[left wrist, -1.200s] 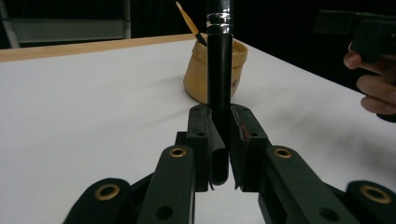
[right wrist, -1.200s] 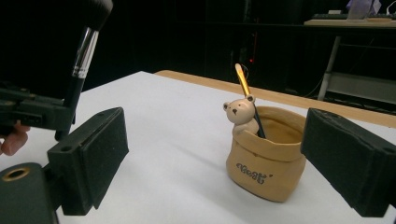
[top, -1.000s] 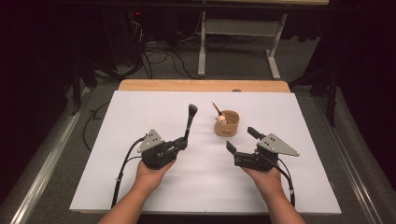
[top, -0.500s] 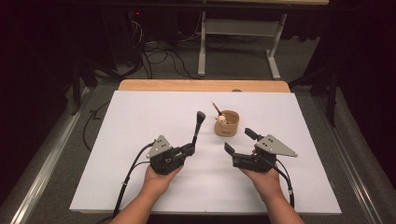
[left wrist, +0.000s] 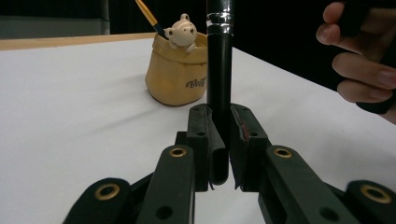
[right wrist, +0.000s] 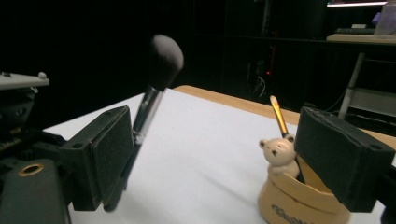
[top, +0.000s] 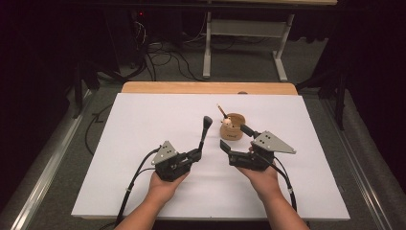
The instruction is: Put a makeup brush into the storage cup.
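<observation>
Makeup brush [top: 205, 132], black, stands near frame center, clamped at its handle by the left gripper [top: 195, 154]. Right gripper [top: 235, 139], jaws wide and lately narrowing slightly, holds nothing beside a tan bear-decorated holder [top: 231, 128].

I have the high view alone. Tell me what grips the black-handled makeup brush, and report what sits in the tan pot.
Observer: The left gripper is shut on the black-handled makeup brush; its pads clamp the lower end of the handle, and the brush stands upright.
Operator: Now the pot.
Observer: The tan sack-shaped ceramic pot has a small cream bear figure at its rim and a thin brush with a yellow handle leaning out of it.
Operator: Give me the right gripper.
Observer: The right gripper is open; its jaws have just been closing a little, with nothing pressed between the pads.
</observation>
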A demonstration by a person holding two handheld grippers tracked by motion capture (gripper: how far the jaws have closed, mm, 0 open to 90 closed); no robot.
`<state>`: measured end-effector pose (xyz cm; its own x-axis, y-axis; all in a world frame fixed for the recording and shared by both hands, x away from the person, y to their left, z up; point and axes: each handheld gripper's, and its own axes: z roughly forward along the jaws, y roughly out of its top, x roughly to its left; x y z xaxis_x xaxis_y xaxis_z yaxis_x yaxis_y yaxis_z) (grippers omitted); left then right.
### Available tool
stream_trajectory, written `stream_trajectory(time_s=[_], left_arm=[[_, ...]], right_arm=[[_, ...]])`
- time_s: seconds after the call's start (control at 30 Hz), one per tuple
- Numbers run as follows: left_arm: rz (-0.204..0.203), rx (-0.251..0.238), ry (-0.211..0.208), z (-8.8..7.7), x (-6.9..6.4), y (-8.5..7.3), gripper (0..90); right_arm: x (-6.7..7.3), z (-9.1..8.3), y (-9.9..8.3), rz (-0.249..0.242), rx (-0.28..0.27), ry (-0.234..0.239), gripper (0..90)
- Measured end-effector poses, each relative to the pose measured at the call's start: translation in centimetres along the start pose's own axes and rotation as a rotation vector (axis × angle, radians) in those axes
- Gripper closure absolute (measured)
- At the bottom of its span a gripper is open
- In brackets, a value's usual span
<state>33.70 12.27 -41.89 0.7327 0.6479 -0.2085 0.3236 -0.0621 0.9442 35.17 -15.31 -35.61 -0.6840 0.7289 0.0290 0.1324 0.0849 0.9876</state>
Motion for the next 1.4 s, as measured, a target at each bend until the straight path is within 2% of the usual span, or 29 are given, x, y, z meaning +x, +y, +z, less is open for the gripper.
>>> stream_trajectory(time_s=[0.13, 0.5, 0.83, 1.07, 1.2, 1.3, 1.4], left_arm=[[0.010, -0.005, -0.009, 0.0, -0.3, 0.0, 79.4], [0.018, -0.014, -0.022, -0.1, -1.0, 0.0, 79.4], [0.022, -0.014, -0.027, -0.1, -1.1, -0.1, 79.4], [0.019, -0.009, -0.032, 0.0, -1.1, -0.3, 79.4], [0.011, -0.013, -0.030, -0.1, -1.1, -0.3, 79.4], [0.020, -0.011, -0.035, 0.1, -1.3, -0.4, 79.4], [0.019, -0.006, -0.038, 0.3, -1.3, -0.5, 79.4]], right_arm=[[0.5, 0.1, -0.4, -0.008, 0.019, 0.022, 14.0], [0.8, -0.1, -1.5, 0.024, 0.036, 0.068, 17.3], [1.0, 0.0, -1.6, 0.025, 0.040, 0.074, 17.8], [1.0, 0.1, -1.9, 0.045, 0.051, 0.071, 18.1], [1.0, -0.1, -1.9, 0.060, 0.041, 0.082, 18.7], [1.0, -0.2, -1.9, 0.064, 0.030, 0.095, 20.1], [1.0, -0.1, -1.9, 0.061, 0.040, 0.101, 21.9]])
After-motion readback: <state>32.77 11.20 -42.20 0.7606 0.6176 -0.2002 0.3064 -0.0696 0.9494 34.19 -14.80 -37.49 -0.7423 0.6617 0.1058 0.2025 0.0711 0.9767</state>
